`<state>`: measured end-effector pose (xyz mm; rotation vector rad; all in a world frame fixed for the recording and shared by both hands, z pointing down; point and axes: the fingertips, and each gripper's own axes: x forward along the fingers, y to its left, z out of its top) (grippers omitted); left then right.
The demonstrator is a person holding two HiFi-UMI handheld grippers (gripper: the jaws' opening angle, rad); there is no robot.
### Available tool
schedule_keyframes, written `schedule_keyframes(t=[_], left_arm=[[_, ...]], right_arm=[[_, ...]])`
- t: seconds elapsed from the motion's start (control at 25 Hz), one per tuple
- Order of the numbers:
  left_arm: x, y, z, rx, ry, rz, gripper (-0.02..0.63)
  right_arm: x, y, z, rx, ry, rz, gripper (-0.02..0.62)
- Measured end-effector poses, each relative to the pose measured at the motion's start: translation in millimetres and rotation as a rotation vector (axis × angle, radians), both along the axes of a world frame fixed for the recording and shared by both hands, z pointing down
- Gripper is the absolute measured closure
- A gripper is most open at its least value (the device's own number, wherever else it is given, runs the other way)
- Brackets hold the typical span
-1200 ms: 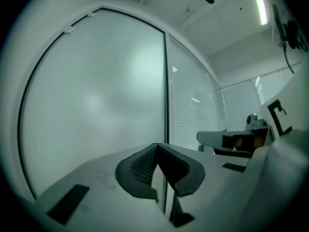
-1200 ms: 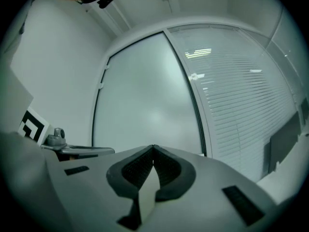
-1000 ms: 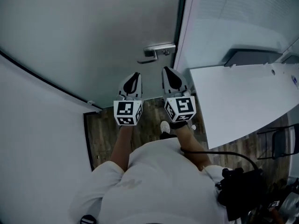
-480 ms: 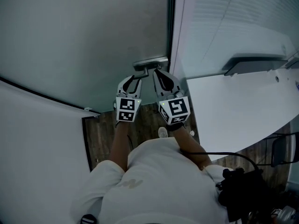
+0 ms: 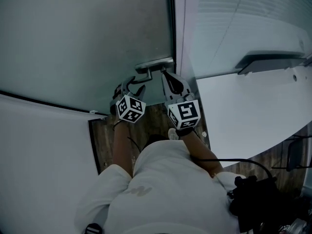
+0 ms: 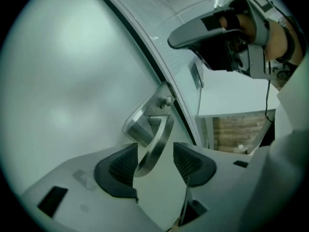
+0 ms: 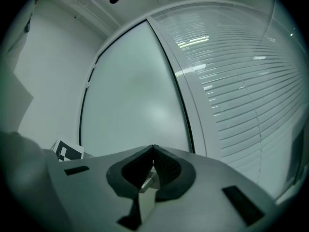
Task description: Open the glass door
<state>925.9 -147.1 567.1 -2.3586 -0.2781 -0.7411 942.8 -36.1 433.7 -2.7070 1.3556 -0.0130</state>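
The left gripper has its jaws opening, pads either side of the lever handle but not pressing it. Closing this near the lever's free end, I judge, risks the smooth metal slipping out when it is pushed down. The right gripper is closed, empty, just beside the handle, facing the frosted glass door; the handle sits at the door's right edge.

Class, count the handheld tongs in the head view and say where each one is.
2. The left tongs, opening around the door handle; the right tongs, shut, beside them. None appears hidden.
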Motion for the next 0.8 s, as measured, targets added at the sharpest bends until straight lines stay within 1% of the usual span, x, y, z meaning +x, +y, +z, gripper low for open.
schedule_keyframes(t=[0.08, 0.12, 0.2, 0.28, 0.36, 0.44, 0.48, 0.52, 0.6, 0.72, 0.8], left_arm=[[3.0, -3.2, 7.1, 0.039, -0.027, 0.003, 0.399], [4.7, -4.0, 9.1, 0.048, -0.024, -0.003, 0.399], [8.3, -4.7, 10.1, 0.061, 0.015, -0.020, 0.399], [11.3, -6.4, 8.0, 0.074, 0.081, -0.030, 0.400], [11.8, -8.1, 6.2, 0.101, 0.118, -0.020, 0.400], [11.0, -9.5, 6.5, 0.147, 0.105, -0.007, 0.402], [11.0, -10.6, 6.5, 0.168, 0.091, -0.005, 0.410], [11.1, -11.7, 6.4, 0.187, 0.078, -0.004, 0.434], [11.2, -12.7, 7.6, 0.219, 0.060, -0.006, 0.446], [12.2, -13.8, 18.1, 0.232, 0.038, -0.014, 0.465], [13.6, -15.5, 23.7, 0.244, 0.047, -0.020, 0.482]], right_arm=[[3.3, 3.0, 1.7, -0.001, -0.001, 0.010, 0.592], [5.1, 4.0, 2.6, -0.002, -0.002, 0.014, 0.592], [9.6, 4.4, 4.6, -0.004, -0.004, 0.019, 0.592], [13.6, 2.4, 6.7, -0.007, -0.007, 0.018, 0.592], [15.0, -1.1, 9.7, -0.011, -0.015, 0.014, 0.592], [14.5, -5.1, 14.7, -0.019, -0.027, 0.005, 0.592], [14.2, -7.0, 17.6, -0.022, -0.034, 0.002, 0.592], [14.1, -8.6, 20.3, -0.023, -0.041, -0.001, 0.592], [13.4, -10.3, 24.9, -0.022, -0.055, -0.001, 0.592], [11.4, -9.7, 30.1, -0.022, -0.069, 0.006, 0.592], [11.0, -7.2, 33.8, -0.024, -0.074, 0.011, 0.592]])
